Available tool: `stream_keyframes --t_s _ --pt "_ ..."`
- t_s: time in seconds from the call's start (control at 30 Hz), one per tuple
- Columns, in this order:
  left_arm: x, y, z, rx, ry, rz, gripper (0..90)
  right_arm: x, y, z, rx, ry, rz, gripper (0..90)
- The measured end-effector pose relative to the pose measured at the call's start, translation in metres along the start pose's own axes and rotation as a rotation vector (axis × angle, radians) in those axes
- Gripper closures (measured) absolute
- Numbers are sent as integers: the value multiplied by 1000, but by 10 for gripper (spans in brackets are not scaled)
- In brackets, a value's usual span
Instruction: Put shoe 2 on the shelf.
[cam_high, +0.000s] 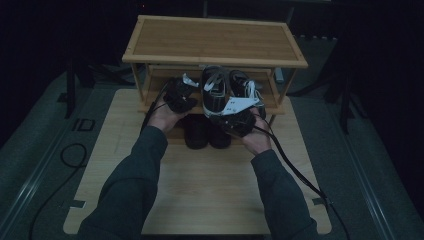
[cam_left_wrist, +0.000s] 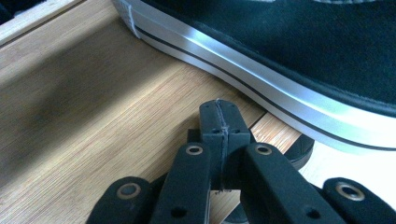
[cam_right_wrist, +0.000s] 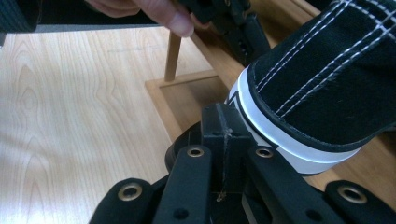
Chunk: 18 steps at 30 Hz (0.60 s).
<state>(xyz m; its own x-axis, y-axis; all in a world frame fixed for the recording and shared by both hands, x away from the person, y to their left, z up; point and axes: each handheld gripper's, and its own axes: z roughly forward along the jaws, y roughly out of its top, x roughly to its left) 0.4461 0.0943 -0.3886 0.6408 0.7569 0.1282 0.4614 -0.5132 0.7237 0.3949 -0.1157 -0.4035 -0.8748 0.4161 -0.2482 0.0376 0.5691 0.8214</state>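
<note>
A wooden shoe rack (cam_high: 215, 40) stands at the far end of the worktop (cam_high: 210, 185). On its middle shelf sit two black sneakers (cam_high: 216, 90) with white soles, heels towards the person. The left gripper (cam_left_wrist: 219, 116) hangs over that shelf just beside the left sneaker's sole, its jaws pressed together on nothing. The right gripper (cam_right_wrist: 223, 126) sits at the heel of the same pair, close against the white sole, jaws likewise together and empty. Below the shelf, dark shoes (cam_high: 205, 132) rest on the rack's bottom level.

Four shoes (cam_high: 215, 90), one rack (cam_high: 215, 40)
</note>
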Motion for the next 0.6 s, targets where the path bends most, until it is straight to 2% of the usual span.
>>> stream_keyframes --t_s 0.07,0.13,0.2,0.43,0.6 --pt "0 0 0 2 -1 3 900 0 2 0 4 -20 -2 900" --pt "0 0 0 -1 -1 0 900 -2 2 3 34 -87 -8 900" --pt "0 0 0 -1 -1 1 900 -4 1 6 36 -75 13 900" --pt "1 -1 0 -5 -7 -5 900 -3 3 11 30 -64 20 900" --pt "2 -1 0 -7 -17 -9 900 -3 1 4 42 -56 18 898"
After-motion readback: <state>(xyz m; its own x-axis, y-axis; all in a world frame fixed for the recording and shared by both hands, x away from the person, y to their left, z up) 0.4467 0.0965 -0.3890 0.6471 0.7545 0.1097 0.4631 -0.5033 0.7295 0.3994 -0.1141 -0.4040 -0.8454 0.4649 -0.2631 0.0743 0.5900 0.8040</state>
